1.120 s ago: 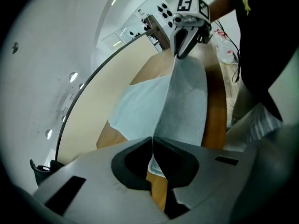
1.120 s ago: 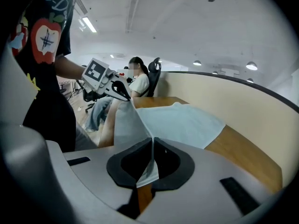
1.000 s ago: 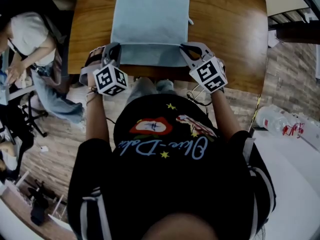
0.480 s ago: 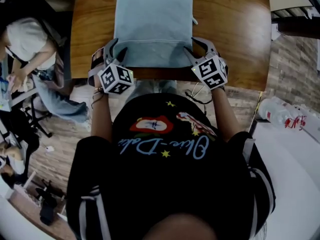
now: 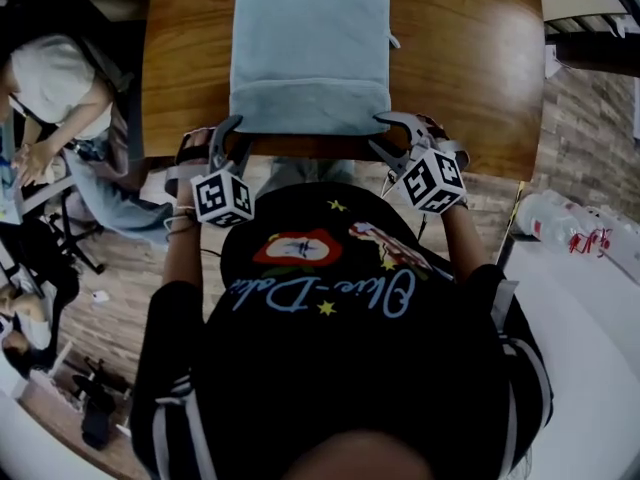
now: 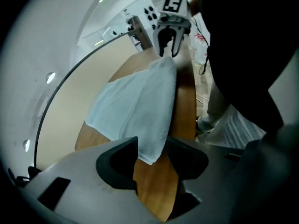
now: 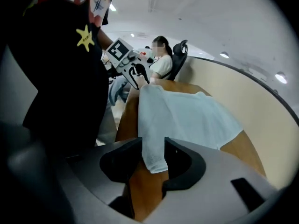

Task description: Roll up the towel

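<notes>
A light blue towel (image 5: 310,48) lies flat on the wooden table (image 5: 460,68), its near end folded over into a thicker band. My left gripper (image 5: 228,134) is at the band's near left corner and my right gripper (image 5: 381,133) at its near right corner, both at the table's front edge. In the left gripper view the towel's corner (image 6: 150,148) lies loosely between the open jaws of the left gripper (image 6: 152,155). The right gripper view shows the other corner (image 7: 153,158) between the parted jaws of the right gripper (image 7: 154,164). Neither gripper presses on the cloth.
The table's front edge (image 5: 310,146) runs just under both grippers, against my body. A seated person (image 5: 50,78) is at the left beside the table. Plastic bottles (image 5: 560,238) lie on a white surface at the right.
Both grippers have opened, let go of the towel's near edge and drawn back toward me. The folded band now rests on the table by itself.
</notes>
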The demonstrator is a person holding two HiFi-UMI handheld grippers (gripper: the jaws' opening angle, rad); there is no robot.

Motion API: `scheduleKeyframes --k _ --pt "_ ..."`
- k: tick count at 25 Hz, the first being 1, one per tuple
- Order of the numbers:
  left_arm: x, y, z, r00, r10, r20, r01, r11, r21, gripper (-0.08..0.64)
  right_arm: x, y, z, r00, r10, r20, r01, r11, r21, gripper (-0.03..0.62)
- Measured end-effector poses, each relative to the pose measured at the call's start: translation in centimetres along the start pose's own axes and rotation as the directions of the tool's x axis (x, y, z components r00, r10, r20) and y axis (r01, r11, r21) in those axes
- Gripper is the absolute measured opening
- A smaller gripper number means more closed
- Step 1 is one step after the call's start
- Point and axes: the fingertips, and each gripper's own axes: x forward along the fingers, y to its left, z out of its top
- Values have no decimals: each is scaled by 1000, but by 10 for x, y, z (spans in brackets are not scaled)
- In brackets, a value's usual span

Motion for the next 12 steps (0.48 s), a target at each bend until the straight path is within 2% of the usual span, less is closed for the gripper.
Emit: scheduleKeyframes --k 3,6,9,11,12 --pt "13 -16 -6 1000 -22 -8 23 998 51 189 15 10 -17 995 19 -99 -27 996 -80 136" --pt "20 -13 -13 1000 -10 -27 12 996 87 162 27 13 -29 989 30 -147 -47 992 -119 125" --pt "23 -7 -14 1000 -2 -25 5 993 120 94 31 12 -33 989 37 -146 -52 993 -103 73" --pt "22 -2 -13 1000 -9 -10 10 994 110 35 28 10 -31 991 39 -125 -48 997 -63 41" --pt "20 -1 -13 1000 -17 -4 17 995 94 31 26 10 -30 993 45 -109 -49 998 -33 36"
